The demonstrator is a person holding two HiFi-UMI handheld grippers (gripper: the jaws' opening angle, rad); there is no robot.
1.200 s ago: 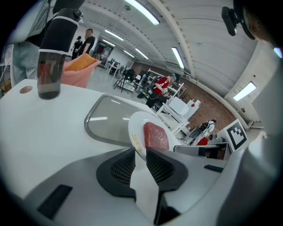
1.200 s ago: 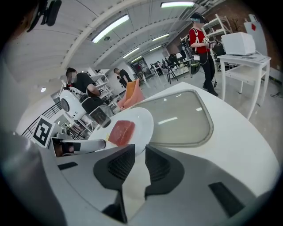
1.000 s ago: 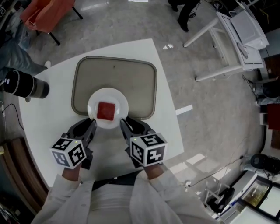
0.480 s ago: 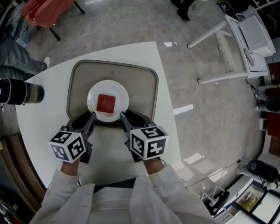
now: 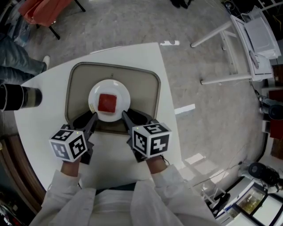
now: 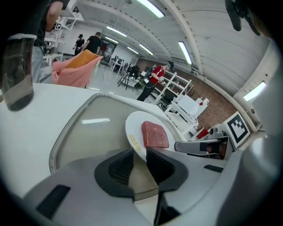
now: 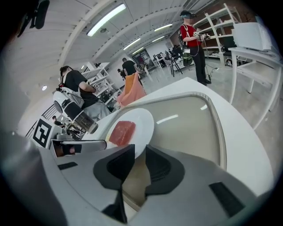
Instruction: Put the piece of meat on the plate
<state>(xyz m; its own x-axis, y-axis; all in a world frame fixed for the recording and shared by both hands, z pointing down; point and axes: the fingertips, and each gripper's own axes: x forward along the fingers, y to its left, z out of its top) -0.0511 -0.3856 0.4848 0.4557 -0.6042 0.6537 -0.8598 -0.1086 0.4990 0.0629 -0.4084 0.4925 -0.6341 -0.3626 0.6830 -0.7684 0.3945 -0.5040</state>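
Note:
A square red piece of meat (image 5: 107,103) lies in the middle of a round white plate (image 5: 121,95), which is over a beige tray (image 5: 141,88). My left gripper (image 5: 91,118) is shut on the plate's near-left rim. My right gripper (image 5: 126,117) is shut on the near-right rim. In the left gripper view the plate (image 6: 134,128) runs down between the jaws of the left gripper (image 6: 139,154), with the meat (image 6: 154,134) just beyond. In the right gripper view the plate (image 7: 143,121) enters the right gripper (image 7: 140,152) and the meat (image 7: 122,132) lies to the left.
The tray sits on a white table (image 5: 44,132) whose right edge (image 5: 172,106) drops to the floor. A black cylinder (image 5: 20,97) lies at the table's left side. A white rack (image 5: 247,44) and a red chair (image 5: 40,9) stand on the floor beyond.
Both grippers have carried the plate with the meat away from me, from the tray's near rim to the tray's middle.

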